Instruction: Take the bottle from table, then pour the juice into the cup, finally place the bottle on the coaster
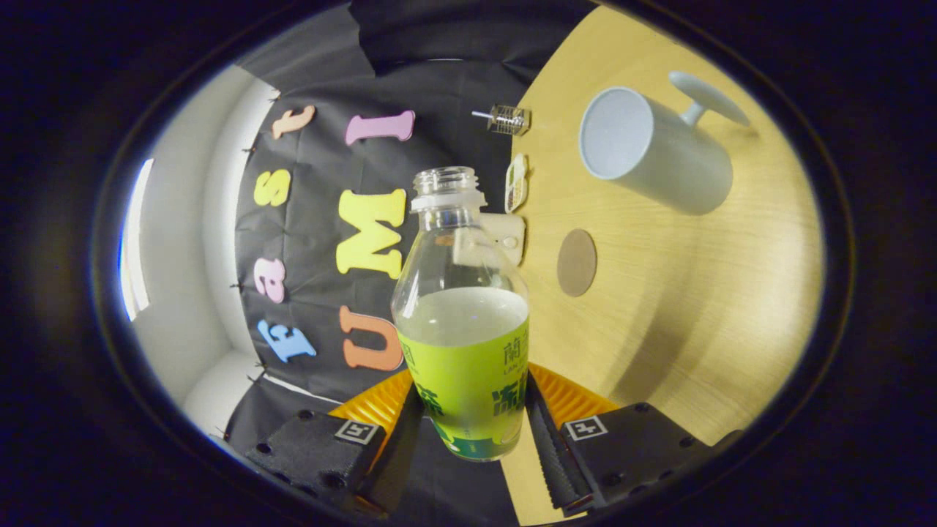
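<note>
My fingers (pixel 472 432) are clamped on one bottle (pixel 463 322), one pressing each side of its green label, and they hide the lower flanks of that label; the print on it is too warped for me to make out. The bottle's long axis runs straight ahead from between my fingers, its open, capless neck pointing away from me. Pale juice fills it to the shoulder, clear glass above. The whole scene is rolled sideways, so the tabletop (pixel 681 322) stands to the right of my fingers. Beyond them I count one white cup (pixel 655 150), mouth turned toward me, its handle on the far side, and one round brown coaster (pixel 577 262) nearer. Small items past the neck are hard to identify.
</note>
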A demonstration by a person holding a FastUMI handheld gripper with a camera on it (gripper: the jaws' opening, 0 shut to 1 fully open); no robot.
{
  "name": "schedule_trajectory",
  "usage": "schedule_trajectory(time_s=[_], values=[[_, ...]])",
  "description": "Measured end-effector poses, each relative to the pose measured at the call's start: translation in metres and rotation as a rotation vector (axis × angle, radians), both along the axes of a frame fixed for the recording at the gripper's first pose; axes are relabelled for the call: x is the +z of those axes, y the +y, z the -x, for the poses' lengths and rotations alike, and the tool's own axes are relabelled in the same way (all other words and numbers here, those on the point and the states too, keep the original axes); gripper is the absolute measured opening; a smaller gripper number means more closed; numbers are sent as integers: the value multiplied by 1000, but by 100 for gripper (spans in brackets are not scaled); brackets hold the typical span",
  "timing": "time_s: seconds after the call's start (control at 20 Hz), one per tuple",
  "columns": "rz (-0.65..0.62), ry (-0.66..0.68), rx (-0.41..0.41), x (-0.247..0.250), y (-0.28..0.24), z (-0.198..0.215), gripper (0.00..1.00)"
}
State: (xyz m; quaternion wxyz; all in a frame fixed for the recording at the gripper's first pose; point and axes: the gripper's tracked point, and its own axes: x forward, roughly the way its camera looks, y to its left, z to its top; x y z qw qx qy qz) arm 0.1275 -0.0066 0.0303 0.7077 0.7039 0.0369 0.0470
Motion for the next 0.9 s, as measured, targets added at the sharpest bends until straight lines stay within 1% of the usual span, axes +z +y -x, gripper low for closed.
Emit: schedule_trajectory(time_s=[0.15,0.3,0.55,0.9], values=[[-97,-6,-11,9,-4,-2,77],[-163,7,-14,10,-9,-5,77],[-231,19,-20,9,-18,-9,77],[-323,-17,-25,17,-29,-13,77]])
